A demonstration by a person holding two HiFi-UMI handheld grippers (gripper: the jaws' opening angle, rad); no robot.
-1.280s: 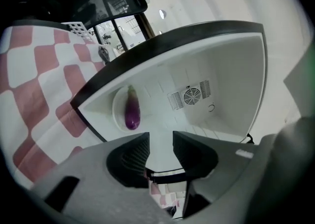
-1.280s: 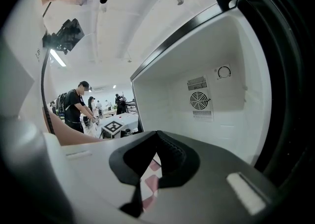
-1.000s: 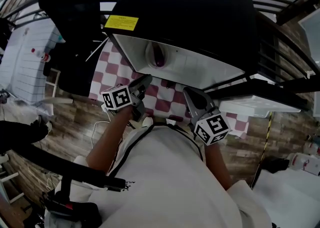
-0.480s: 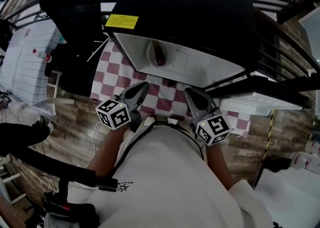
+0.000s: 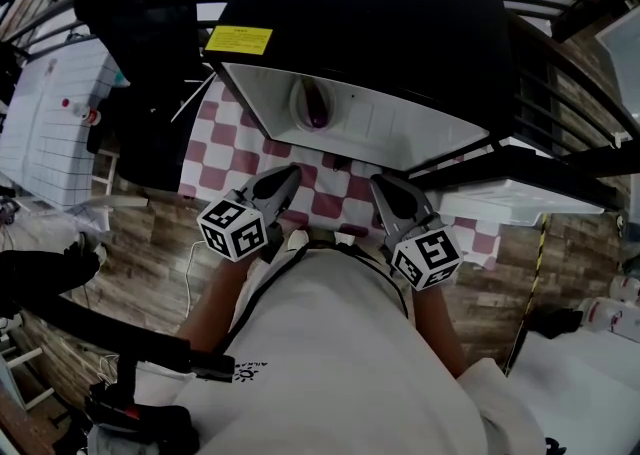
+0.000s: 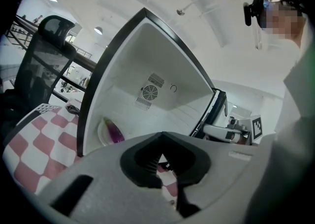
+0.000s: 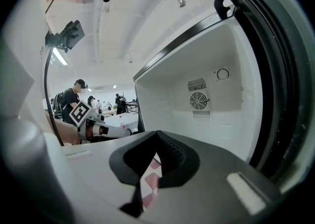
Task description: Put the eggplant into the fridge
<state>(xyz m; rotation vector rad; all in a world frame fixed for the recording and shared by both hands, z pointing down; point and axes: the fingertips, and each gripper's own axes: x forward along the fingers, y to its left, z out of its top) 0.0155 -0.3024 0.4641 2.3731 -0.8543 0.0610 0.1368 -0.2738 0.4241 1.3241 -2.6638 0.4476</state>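
Left gripper (image 6: 161, 151): jaws clenched together, nothing between them. Right gripper (image 7: 156, 151): jaws likewise pressed shut, empty. Both are just before the open fridge (image 5: 380, 13), over the checked tabletop (image 6: 34, 139). Eggplant (image 6: 114, 132): glossy purple, elongated, lying on a white plate (image 6: 102, 135) inside the fridge, left of its middle.

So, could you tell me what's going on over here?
A person holds a gripper in each hand before an open mini fridge on a checked cloth. The eggplant already lies on a plate inside it. The left gripper and right gripper are both shut and empty, close to the person's body.
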